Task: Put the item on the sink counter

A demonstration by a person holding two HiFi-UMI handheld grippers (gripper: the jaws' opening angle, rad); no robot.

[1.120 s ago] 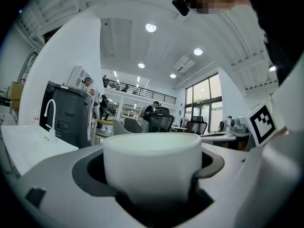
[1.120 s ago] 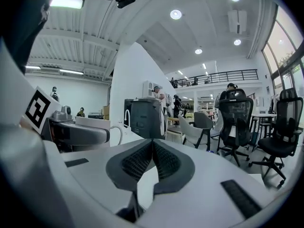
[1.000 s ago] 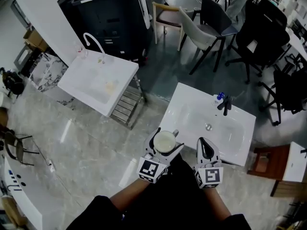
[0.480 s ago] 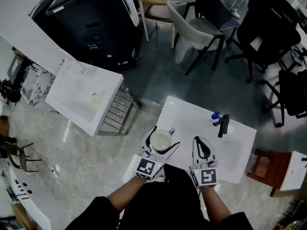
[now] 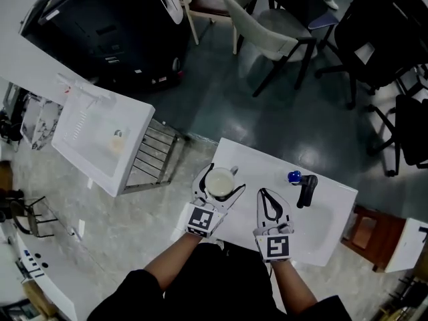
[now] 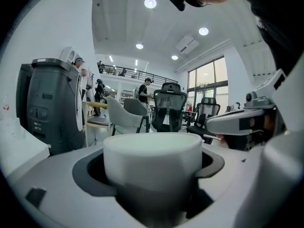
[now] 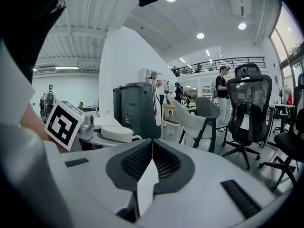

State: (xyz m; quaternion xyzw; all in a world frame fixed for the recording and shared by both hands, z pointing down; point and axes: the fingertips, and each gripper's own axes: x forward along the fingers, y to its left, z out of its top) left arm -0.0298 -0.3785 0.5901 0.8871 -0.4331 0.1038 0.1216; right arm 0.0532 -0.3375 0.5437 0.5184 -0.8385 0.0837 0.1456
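Observation:
A white mug (image 5: 219, 181) sits between the jaws of my left gripper (image 5: 218, 182), held upright over the near left part of the white sink counter (image 5: 246, 158). In the left gripper view the mug (image 6: 153, 167) fills the middle, clamped by both jaws. My right gripper (image 5: 271, 204) is shut with nothing in it and hovers just right of the left one, above the counter's near edge. In the right gripper view its jaw tips (image 7: 152, 144) meet, and the mug (image 7: 116, 133) shows at the left beside the left gripper's marker cube (image 7: 64, 122).
A black faucet (image 5: 305, 189) with a blue knob (image 5: 293, 176) stands at the counter's far right. A second white sink unit (image 5: 100, 139) stands to the left with a metal rack beside it. Chairs (image 5: 267, 25) and a dark machine (image 5: 107, 32) stand beyond.
The view has shifted forward, so the sink counter now lies right under both grippers. Both grippers have moved up over the counter, the left still holding the mug.

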